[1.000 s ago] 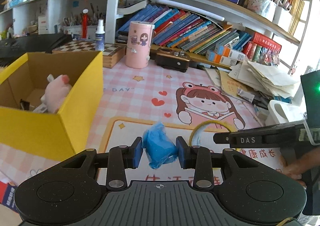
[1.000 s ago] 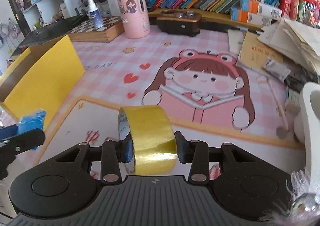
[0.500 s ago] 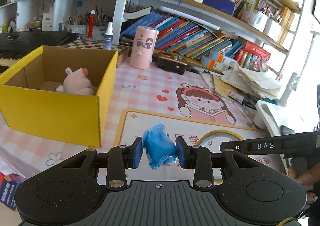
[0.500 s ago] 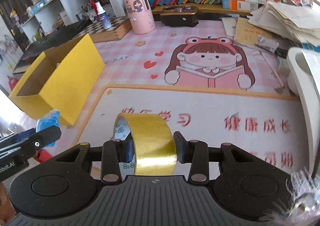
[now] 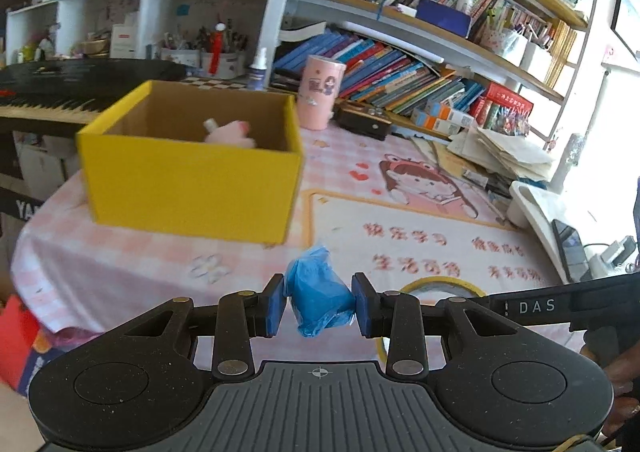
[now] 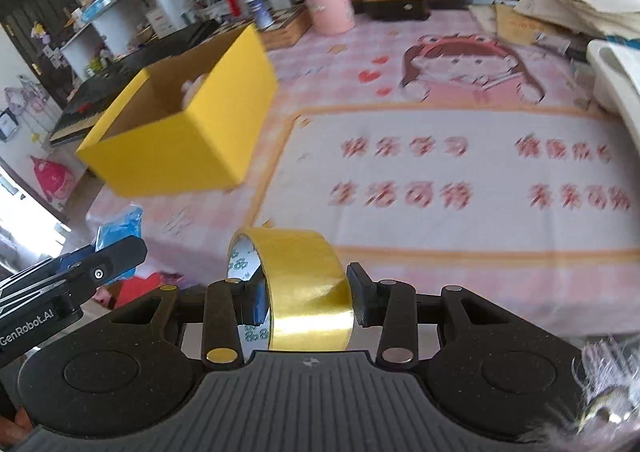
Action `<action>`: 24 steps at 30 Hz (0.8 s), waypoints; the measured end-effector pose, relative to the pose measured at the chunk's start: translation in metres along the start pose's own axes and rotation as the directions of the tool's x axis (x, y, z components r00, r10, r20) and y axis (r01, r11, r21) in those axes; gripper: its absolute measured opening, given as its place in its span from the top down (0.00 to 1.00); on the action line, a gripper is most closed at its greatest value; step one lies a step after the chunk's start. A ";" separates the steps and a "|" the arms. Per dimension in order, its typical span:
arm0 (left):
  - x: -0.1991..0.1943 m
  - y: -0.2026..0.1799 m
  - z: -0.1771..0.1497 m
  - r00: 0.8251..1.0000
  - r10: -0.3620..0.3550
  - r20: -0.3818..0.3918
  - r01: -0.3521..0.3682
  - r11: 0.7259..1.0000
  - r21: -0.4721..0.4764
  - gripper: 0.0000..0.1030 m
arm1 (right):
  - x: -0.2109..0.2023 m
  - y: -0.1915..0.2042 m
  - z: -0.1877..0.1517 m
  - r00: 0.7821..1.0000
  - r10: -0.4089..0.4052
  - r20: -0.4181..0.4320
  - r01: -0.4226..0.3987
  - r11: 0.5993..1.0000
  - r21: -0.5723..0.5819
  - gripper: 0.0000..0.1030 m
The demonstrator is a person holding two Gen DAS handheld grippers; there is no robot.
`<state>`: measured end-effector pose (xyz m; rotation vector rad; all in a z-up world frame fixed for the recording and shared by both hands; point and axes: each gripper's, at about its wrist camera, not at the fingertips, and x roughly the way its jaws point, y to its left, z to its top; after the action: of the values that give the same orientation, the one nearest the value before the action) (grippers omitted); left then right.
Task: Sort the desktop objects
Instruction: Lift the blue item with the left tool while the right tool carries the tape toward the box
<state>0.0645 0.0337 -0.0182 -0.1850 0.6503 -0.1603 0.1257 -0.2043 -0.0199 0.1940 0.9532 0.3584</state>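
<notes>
right now the left gripper is clamped on a crumpled blue plastic wad, its blue pads pressing the wad from both sides, held up off the pink checked tablecloth. the right gripper is clenched across a roll of yellow tape; one jaw sits inside the roll's hole against the printed white liner and the other presses on the shiny outer face, so the roll stands on edge between them. from the left wrist view the same tape shows only as a yellow arc just right of the left jaws, partly hidden behind the right gripper's black finger marked "das". from the right wrist view the left gripper comes in at the lower left with the blue wad sticking out beyond its tip. a yellow cardboard box stands open on the cloth, ahead and left of both grippers and well apart from them, with a pink plush toy lying inside. beyond the box are a pink cylindrical container with a cartoon sticker, a white spray bottle and leaning rows of books. a cartoon girl desk mat with red characters covers the cloth to the right, and a white tray sits at its far right edge.
</notes>
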 end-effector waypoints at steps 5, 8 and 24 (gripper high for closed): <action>-0.030 0.026 -0.014 0.999 0.036 0.004 -0.036 0.999 -0.008 0.67 | 0.000 0.038 -0.025 0.999 0.040 -0.010 -0.040 0.999 -0.016 0.65; -0.046 0.041 -0.023 0.998 0.063 0.003 -0.063 0.998 -0.025 0.67 | 0.002 0.059 -0.036 0.998 0.062 -0.022 -0.062 0.997 -0.035 0.65; -0.089 0.092 -0.041 0.989 0.144 0.028 -0.140 0.984 -0.106 0.67 | 0.017 0.144 -0.055 0.980 0.160 -0.118 -0.181 0.962 -0.204 0.65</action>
<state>-0.0221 0.1366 -0.0182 -0.2401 0.6341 0.0145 0.0586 -0.0642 -0.0188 0.0613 0.9923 0.6319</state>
